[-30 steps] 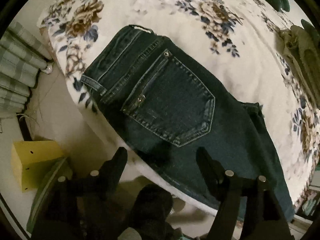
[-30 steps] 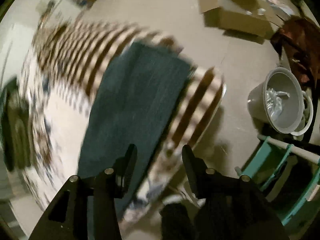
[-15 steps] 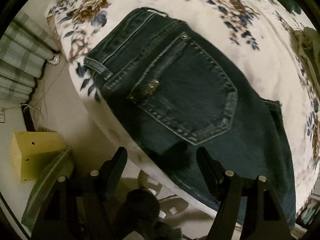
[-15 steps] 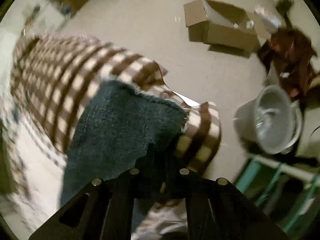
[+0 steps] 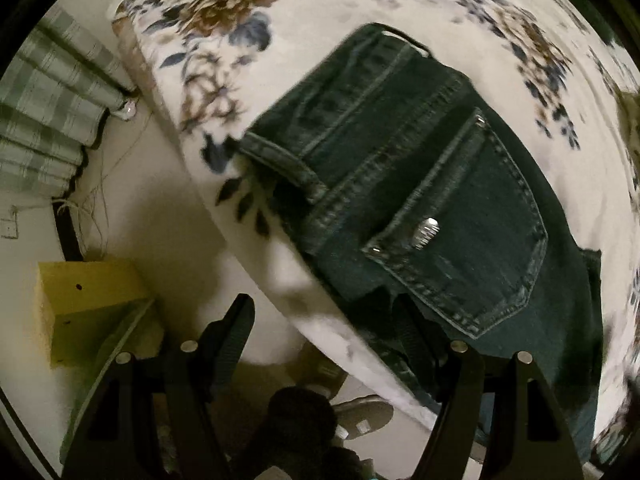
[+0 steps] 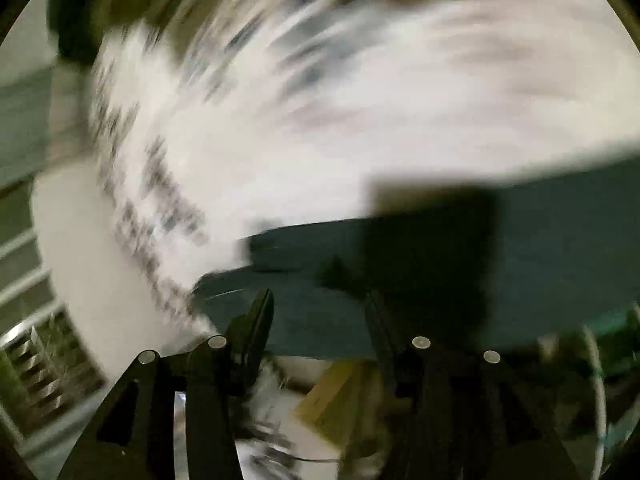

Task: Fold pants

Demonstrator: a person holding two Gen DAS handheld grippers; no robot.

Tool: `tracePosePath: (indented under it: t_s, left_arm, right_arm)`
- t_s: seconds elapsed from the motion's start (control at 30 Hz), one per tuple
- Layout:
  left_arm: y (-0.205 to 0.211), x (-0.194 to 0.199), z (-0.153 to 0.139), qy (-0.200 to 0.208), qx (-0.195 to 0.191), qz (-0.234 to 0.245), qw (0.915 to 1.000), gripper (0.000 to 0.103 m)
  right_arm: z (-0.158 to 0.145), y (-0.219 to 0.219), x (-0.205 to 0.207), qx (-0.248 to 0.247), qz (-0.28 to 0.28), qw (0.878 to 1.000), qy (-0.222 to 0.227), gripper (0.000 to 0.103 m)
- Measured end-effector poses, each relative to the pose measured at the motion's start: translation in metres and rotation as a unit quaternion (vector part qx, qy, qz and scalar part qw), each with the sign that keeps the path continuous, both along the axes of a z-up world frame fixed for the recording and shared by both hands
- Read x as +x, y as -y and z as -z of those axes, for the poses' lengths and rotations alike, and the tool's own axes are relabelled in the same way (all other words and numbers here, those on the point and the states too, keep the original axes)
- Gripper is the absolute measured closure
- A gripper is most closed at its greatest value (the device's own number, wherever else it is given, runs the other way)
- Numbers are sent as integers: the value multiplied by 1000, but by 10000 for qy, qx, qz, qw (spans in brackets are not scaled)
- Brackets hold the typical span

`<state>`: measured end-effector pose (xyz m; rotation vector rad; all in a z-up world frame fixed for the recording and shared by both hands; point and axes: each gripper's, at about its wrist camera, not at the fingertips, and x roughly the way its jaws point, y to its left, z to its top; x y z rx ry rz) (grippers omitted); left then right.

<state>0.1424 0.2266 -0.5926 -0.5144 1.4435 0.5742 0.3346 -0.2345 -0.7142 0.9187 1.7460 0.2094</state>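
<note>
Dark blue jeans [image 5: 440, 200] lie flat on a floral bedspread [image 5: 360, 12], back pocket [image 5: 472, 248] up and waistband [image 5: 280, 160] toward the bed's left corner. My left gripper [image 5: 320, 308] points down over the bed's near edge and is open. Its right finger [image 5: 412, 332] hangs over the jeans' lower edge and nothing is between the jaws. The right wrist view is badly blurred. There my right gripper [image 6: 319, 300] has its jaws opening, with dark jeans fabric [image 6: 540, 248] lying across the bedspread [image 6: 360, 120] just beyond them and nothing gripped.
Below the bed's edge on the left are a yellow box [image 5: 88, 296] and a green plaid curtain [image 5: 48, 120]. A shoe [image 5: 360, 416] sits on the floor under the left gripper. A blurred yellowish box [image 6: 332, 396] shows below the right gripper.
The left gripper came lower and closer to the jeans' waist end at the bed edge. The right gripper, shut on the leg end half a second ago, has opened and swung toward the bed.
</note>
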Motion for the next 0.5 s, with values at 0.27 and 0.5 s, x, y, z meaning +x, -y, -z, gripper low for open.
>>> tracePosePath:
  t_s: [0.27, 0.5]
  left_arm:
    - [-37, 6, 6, 360, -436, -691, 9960, 33]
    - [-53, 16, 20, 606, -656, -866, 9922, 78]
  right_arm:
    - [70, -123, 59, -518, -1326, 9885, -501, 93]
    - [44, -96, 65, -845, -1088, 9903, -177, 101]
